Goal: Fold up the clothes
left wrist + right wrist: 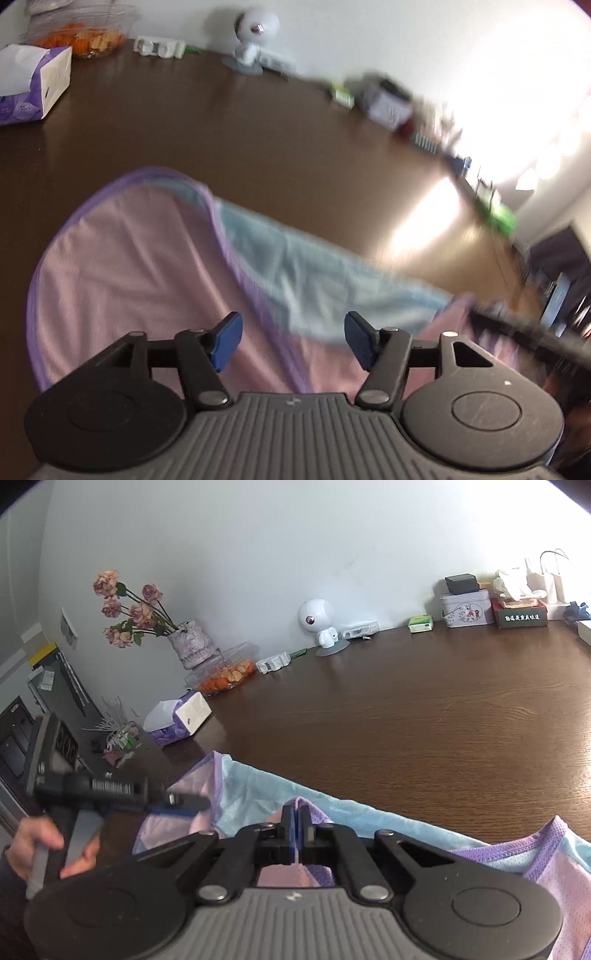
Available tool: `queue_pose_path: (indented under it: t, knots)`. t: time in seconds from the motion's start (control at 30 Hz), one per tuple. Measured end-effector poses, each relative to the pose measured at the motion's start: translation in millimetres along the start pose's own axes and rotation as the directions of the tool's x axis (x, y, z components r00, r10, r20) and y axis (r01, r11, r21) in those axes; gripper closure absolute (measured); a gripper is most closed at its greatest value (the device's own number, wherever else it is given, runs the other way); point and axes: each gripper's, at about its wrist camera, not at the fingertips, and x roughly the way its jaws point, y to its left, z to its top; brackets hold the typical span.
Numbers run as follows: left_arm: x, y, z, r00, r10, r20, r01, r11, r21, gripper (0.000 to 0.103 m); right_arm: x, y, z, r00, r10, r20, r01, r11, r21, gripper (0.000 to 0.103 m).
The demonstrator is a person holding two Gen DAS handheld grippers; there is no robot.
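Note:
A mesh garment (129, 277) in pink and light blue with purple trim lies on the dark wooden table (221, 129). In the left wrist view my left gripper (293, 332) stands open just above it, with cloth under the blue pads and nothing pinched. In the right wrist view my right gripper (295, 814) is shut on a raised fold of the garment's (258, 794) purple hem. The left gripper (177, 806) also shows there, at the garment's left end, held by a person's hand (33, 842).
Along the wall stand a purple tissue box (181, 716), a fruit bowl (225, 672), a vase of dried roses (192, 642), a white round-headed figure (317, 624) and tins and boxes (469, 605). Bare table (406, 709) lies beyond the garment.

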Motion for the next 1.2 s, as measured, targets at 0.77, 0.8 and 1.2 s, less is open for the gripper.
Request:
queue_pose_path:
  t: [0.77,0.8,1.2]
  knots:
    - [15,-23,16,0.986,0.113,0.125,-0.126,0.987,0.097,0.102,-8,1,-14,1.0,0.006,-0.024,-0.007,1.0,-0.016,0.102]
    - [13,-22,19,0.985,0.108,0.136,-0.121,0.988,0.092,0.102,-7,1,-15,1.0,0.004,-0.025,-0.004,1.0,-0.014,0.102]
    - [6,-8,104,0.967,-0.046,0.252,0.042,0.999,0.019,0.102,-14,6,-6,0.997,-0.004,0.077,0.005,1.0,-0.009,0.102]
